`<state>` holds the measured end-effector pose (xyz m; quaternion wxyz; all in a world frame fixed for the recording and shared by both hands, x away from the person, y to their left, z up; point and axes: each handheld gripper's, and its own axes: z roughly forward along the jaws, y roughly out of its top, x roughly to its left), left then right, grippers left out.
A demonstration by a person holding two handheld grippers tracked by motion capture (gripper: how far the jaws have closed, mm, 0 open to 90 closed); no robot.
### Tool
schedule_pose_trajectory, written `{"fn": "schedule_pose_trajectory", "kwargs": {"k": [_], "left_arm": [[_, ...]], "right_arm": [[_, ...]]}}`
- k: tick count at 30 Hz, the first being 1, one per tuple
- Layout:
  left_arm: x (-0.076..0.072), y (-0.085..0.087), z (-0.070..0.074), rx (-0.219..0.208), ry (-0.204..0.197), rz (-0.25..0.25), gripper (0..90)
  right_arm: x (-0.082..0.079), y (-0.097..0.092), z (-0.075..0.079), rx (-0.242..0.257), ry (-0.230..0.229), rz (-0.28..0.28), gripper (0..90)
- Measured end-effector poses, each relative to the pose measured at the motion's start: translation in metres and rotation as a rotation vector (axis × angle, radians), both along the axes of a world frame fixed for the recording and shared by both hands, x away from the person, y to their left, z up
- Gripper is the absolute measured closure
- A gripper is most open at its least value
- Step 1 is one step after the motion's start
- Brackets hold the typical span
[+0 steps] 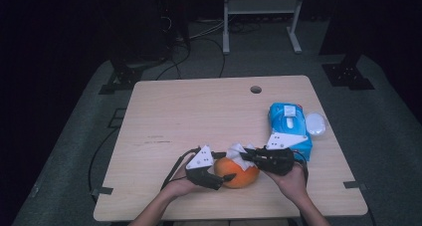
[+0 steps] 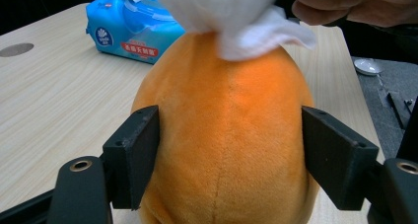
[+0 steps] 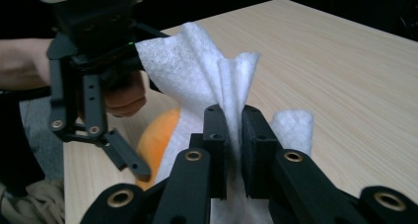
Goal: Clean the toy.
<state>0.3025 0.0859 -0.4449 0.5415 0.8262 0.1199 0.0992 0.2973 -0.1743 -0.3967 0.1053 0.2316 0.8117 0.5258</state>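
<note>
An orange plush toy (image 1: pixel 240 173) lies near the table's front edge. My left gripper (image 1: pixel 225 178) comes at it from the left. In the left gripper view the two black pads (image 2: pixel 133 155) rest against both sides of the plush toy (image 2: pixel 226 135). My right gripper (image 1: pixel 250 157) is shut on a white wipe (image 1: pixel 237 150) and holds it over the top of the toy. In the right gripper view the wipe (image 3: pixel 197 66) stands up pinched between the jaws of my right gripper (image 3: pixel 235 116), with the toy (image 3: pixel 158 135) and the left gripper (image 3: pixel 93 125) behind it.
A blue pack of wipes (image 1: pixel 288 129) lies to the right of the hands, with a round white lid (image 1: pixel 315 123) beside it. The wooden table (image 1: pixel 189 116) has a cable hole (image 1: pixel 256 89) near its far edge. A white metal frame (image 1: pixel 261 17) stands on the floor beyond.
</note>
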Motion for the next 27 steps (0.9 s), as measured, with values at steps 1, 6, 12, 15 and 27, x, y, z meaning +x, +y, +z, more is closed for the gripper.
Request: {"fn": "schedule_pose_trajectory", "kwargs": {"k": [1, 6, 12, 15, 27], "left_arm": [[0.0, 0.0, 0.0, -0.002, -0.002, -0.001, 26.1], [0.001, 0.002, -0.001, -0.009, 0.006, 0.004, 26.0], [0.003, 0.003, -0.002, -0.018, 0.023, 0.007, 25.7], [0.003, 0.003, -0.002, -0.012, 0.021, 0.008, 25.3], [0.002, 0.002, -0.003, -0.016, 0.016, 0.005, 24.7]], "right_arm": [[0.0, 0.0, 0.0, -0.013, -0.008, 0.001, 81.5], [0.011, -0.019, -0.006, -0.003, 0.029, -0.05, 81.5], [0.019, -0.042, -0.014, 0.002, 0.077, -0.118, 81.5], [0.017, -0.034, -0.012, -0.009, 0.062, -0.113, 81.6], [0.016, -0.026, -0.011, 0.01, 0.056, -0.075, 81.2]]}}
